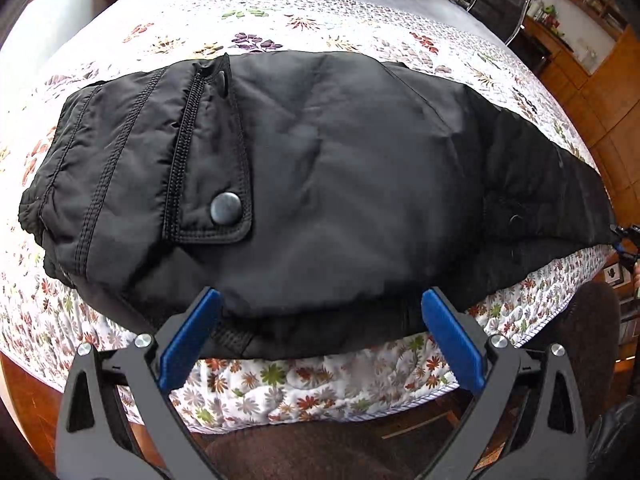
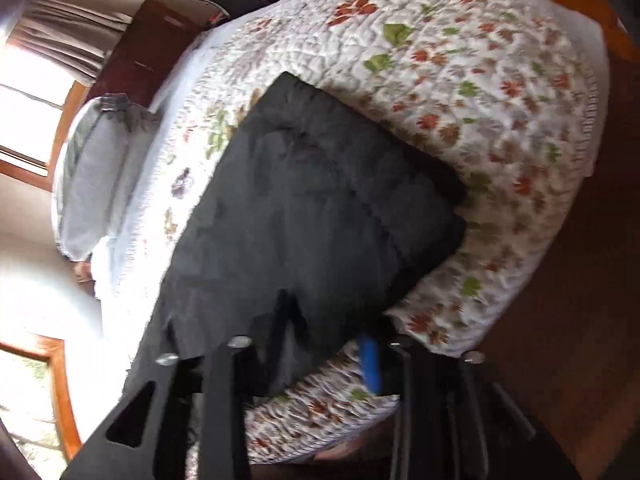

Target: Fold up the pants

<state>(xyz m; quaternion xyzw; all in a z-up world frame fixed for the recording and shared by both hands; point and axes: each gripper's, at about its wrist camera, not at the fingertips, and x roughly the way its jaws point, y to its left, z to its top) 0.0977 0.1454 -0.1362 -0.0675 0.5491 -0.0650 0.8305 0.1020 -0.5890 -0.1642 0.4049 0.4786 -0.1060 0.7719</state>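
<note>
Black padded pants (image 1: 320, 184) lie folded lengthwise on the flowered bedspread (image 1: 304, 16), waist end with zipper and snap button (image 1: 226, 209) at the left. My left gripper (image 1: 320, 312) is open, its blue pads at the near edge of the pants, one on each side of a bulge of fabric. In the right wrist view the pants (image 2: 312, 200) stretch away from my right gripper (image 2: 332, 344), which appears shut on the leg end of the pants; the view is blurred and cloth covers the left finger. The right gripper also shows in the left wrist view (image 1: 626, 240).
A grey pillow (image 2: 100, 168) lies at the head of the bed. A black chair (image 1: 500, 4) and wooden shelves (image 1: 580, 20) stand beyond the bed. The wooden floor (image 2: 560, 280) runs along the bed's edge. My legs (image 1: 312, 456) are below the left gripper.
</note>
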